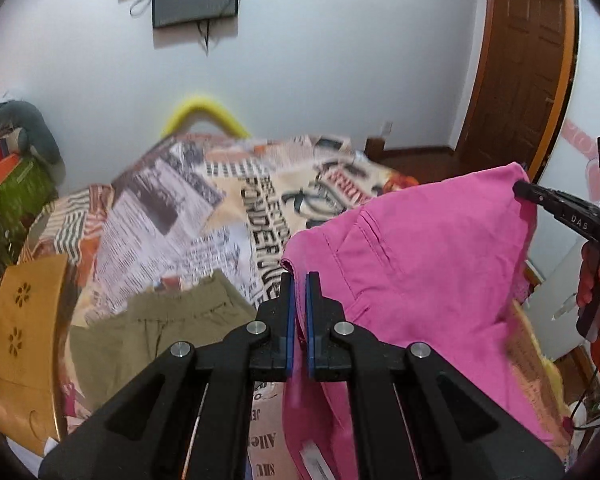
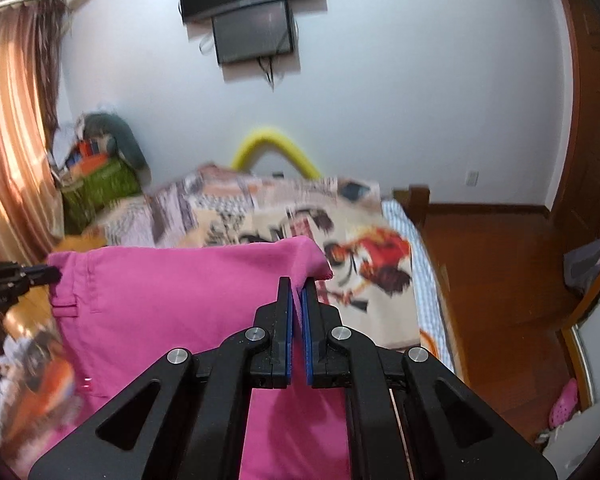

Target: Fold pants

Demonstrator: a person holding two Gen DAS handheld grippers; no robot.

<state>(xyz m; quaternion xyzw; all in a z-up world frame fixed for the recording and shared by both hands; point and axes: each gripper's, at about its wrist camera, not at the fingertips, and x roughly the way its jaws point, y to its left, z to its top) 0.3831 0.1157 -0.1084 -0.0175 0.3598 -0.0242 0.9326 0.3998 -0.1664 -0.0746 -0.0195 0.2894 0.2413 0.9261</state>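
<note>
From the left wrist view, a bed (image 1: 228,200) under a newsprint-patterned cover fills a white-walled room with a brown wooden door (image 1: 524,60). Olive pants (image 1: 160,320) lie rumpled on it. The left tongs (image 1: 299,280) are clenched on one corner of the soft pink pants (image 1: 420,264), which hang lifted above the bed.

From the right wrist view, the right tongs (image 2: 297,286) pinch the opposite corner. A dark screen (image 2: 252,32) hangs on the wall; the floor (image 2: 492,264) is polished wood.
</note>
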